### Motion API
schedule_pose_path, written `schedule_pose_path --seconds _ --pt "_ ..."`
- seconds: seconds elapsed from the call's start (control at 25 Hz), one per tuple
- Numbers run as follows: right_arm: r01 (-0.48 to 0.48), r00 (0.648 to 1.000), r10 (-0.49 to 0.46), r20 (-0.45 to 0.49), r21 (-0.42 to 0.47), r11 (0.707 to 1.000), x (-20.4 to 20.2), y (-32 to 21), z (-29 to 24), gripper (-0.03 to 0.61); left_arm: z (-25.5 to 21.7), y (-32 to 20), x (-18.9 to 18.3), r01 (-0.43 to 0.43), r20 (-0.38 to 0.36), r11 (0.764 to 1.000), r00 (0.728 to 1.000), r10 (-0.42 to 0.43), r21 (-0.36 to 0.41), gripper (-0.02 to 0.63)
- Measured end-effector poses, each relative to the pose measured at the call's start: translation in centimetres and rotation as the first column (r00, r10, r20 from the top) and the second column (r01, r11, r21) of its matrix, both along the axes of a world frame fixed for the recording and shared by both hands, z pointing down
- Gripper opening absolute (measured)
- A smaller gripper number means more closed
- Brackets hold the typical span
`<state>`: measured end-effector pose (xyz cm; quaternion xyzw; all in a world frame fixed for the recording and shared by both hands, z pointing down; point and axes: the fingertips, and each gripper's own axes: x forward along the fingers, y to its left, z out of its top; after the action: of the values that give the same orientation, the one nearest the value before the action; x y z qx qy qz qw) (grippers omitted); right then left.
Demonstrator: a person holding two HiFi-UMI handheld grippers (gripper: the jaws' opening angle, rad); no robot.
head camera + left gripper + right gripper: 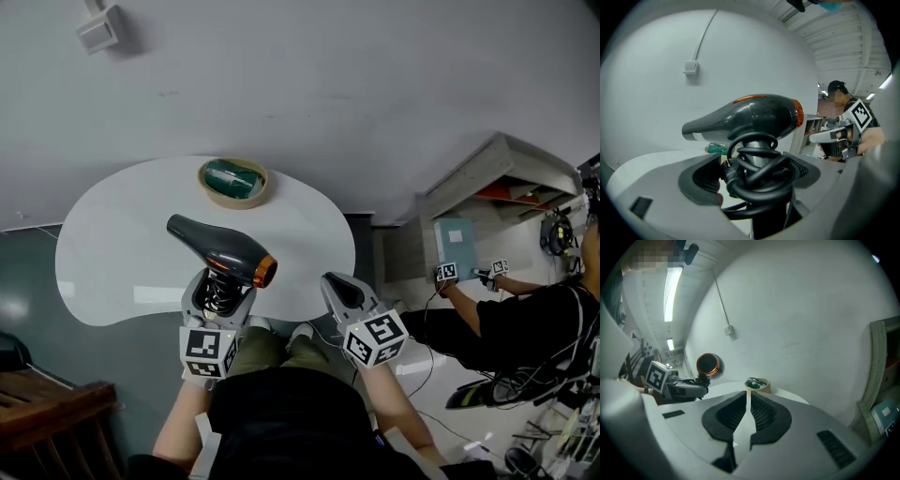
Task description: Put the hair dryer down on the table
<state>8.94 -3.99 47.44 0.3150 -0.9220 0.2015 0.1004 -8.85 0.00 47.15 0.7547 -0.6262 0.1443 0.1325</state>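
— The left gripper [217,291] is pinching the glossy grey hair dryer [220,248] by its cord-wrapped handle, over the white table [112,253], near edge.
— The right gripper [342,289] is sitting with jaws pressed together, empty; the round tan bowl [202,183] is holding something green [230,178].

Head view: camera above the person, facing steeply down on the white table [112,253]; left gripper [220,286] at 7 o'clock, right gripper [335,281] at 5 o'clock. Each gripper view sits close behind its own jaws, looking along them across the table to the wall. All three share the basket [232,181]. The right gripper view also takes in the hair dryer [708,364] at 10 o'clock.
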Motion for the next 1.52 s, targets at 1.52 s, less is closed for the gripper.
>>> schedule_pose_path --seconds 1.52 --pt "-0.118 0.981 0.097 -0.170 -0.116 0.986 7.0 -12.1 4.8 0.040 13.7 -16.9 10.4 -0.398 0.185 0.868 0.868 0.461 -0.299 0.419"
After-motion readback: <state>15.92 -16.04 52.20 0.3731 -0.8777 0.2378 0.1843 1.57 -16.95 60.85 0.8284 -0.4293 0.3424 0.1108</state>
